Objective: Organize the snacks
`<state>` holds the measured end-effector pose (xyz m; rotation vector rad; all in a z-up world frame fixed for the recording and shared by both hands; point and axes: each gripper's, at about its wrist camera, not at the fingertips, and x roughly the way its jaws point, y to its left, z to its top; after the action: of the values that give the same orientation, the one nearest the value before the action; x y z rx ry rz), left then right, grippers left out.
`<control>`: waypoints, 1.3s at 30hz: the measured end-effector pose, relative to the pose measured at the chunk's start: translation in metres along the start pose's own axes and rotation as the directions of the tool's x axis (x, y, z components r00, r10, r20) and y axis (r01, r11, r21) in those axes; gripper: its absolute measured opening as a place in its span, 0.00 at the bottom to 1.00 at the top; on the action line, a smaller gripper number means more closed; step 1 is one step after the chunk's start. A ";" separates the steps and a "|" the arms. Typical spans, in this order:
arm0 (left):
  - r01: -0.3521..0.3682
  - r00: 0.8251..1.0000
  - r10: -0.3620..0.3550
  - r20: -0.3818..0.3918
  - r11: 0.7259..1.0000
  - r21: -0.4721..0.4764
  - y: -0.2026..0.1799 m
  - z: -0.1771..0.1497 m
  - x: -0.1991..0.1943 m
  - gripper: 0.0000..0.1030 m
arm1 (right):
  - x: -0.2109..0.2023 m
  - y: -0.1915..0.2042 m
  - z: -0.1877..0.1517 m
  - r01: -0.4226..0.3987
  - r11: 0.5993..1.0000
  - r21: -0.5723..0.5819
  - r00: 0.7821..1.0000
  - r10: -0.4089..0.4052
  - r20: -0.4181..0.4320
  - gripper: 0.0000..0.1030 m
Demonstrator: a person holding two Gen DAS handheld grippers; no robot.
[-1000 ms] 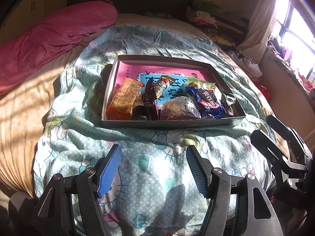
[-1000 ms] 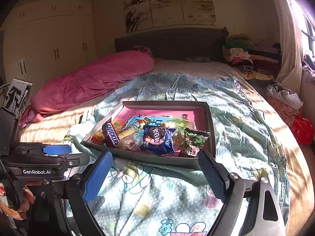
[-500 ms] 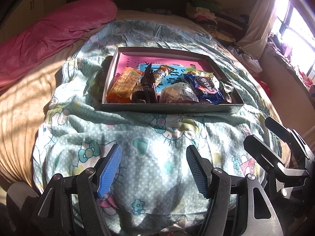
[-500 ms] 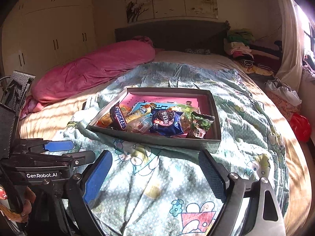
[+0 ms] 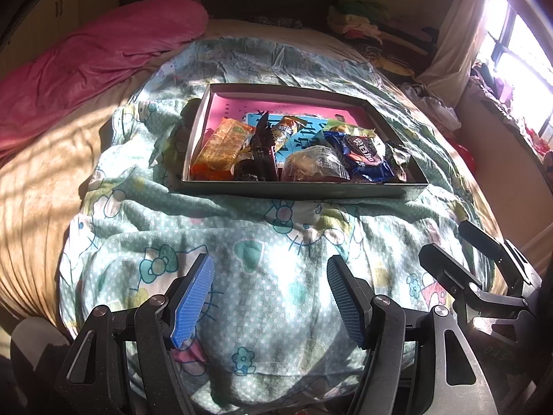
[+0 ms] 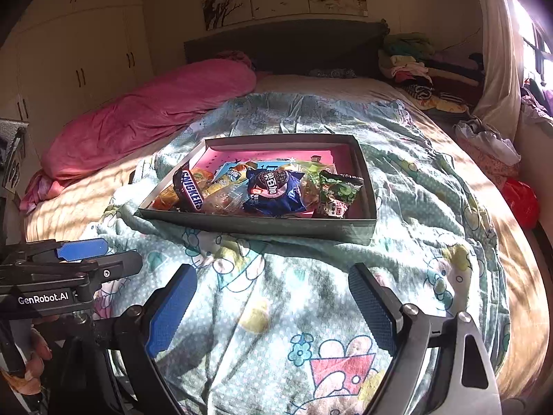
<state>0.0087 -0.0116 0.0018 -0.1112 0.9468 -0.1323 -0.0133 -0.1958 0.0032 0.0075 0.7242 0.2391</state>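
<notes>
A bed (image 6: 449, 180) is seen ahead of both grippers, covered by a pale green cartoon-print quilt (image 5: 269, 259) on which sun patches fall. A rolled pink blanket (image 6: 148, 117) is laid along the far left side of the bed, well beyond the left gripper (image 5: 269, 297). A pile of folded clothes (image 6: 411, 65) is stacked at the far right, by the dark headboard (image 6: 287, 45).

A shallow grey box with a pink floor (image 5: 304, 186) is set on the quilt, straight ahead of the left gripper and slightly left of centre ahead of the right gripper (image 6: 273, 306), apart from both. The snacks are gathered inside it, toward its near wall: an orange packet (image 5: 221, 141) at the left end, a Snickers bar (image 6: 190, 192) propped beside it, a clear-wrapped bun (image 5: 314, 166), a blue Oreo pack (image 6: 273, 190) in the middle, and a green packet (image 6: 337, 192) at the right end.

Both grippers are held released above the quilt, their blue-padded jaws spread with nothing between them. The left gripper is also seen at the lower left of the right wrist view, gripped by a hand (image 6: 31, 363).
</notes>
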 end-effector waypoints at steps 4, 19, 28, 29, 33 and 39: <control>-0.002 1.000 0.002 -0.002 1.000 -0.003 0.001 0.000 0.001 0.68 | 0.000 -0.004 0.000 0.006 1.000 0.013 1.000 -0.006 0.005 0.90; -0.008 1.000 0.008 -0.008 1.000 -0.006 0.002 0.001 0.003 0.68 | 0.000 0.000 0.001 -0.011 1.000 -0.010 1.000 0.011 0.016 0.93; -0.013 1.000 0.013 -0.011 1.000 -0.009 0.005 0.001 0.005 0.68 | 0.000 0.000 0.002 -0.011 1.000 -0.006 1.000 0.011 0.018 0.95; -0.014 1.000 0.014 -0.011 1.000 -0.008 0.005 0.001 0.005 0.68 | -0.001 -0.001 0.002 -0.011 1.000 -0.006 1.000 0.012 0.017 0.95; -0.021 1.000 0.021 -0.013 1.000 -0.007 0.005 0.001 0.006 0.68 | 0.000 -0.001 0.002 -0.010 1.000 -0.007 1.000 0.010 0.018 0.95; -0.035 0.999 0.035 -0.011 0.999 -0.011 0.006 0.001 0.005 0.68 | 0.000 -0.001 0.002 -0.008 1.000 -0.005 1.000 0.008 0.020 0.95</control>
<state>0.0129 -0.0068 -0.0024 -0.1041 0.9598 -0.0959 -0.0120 -0.1971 0.0047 0.0080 0.7035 0.2483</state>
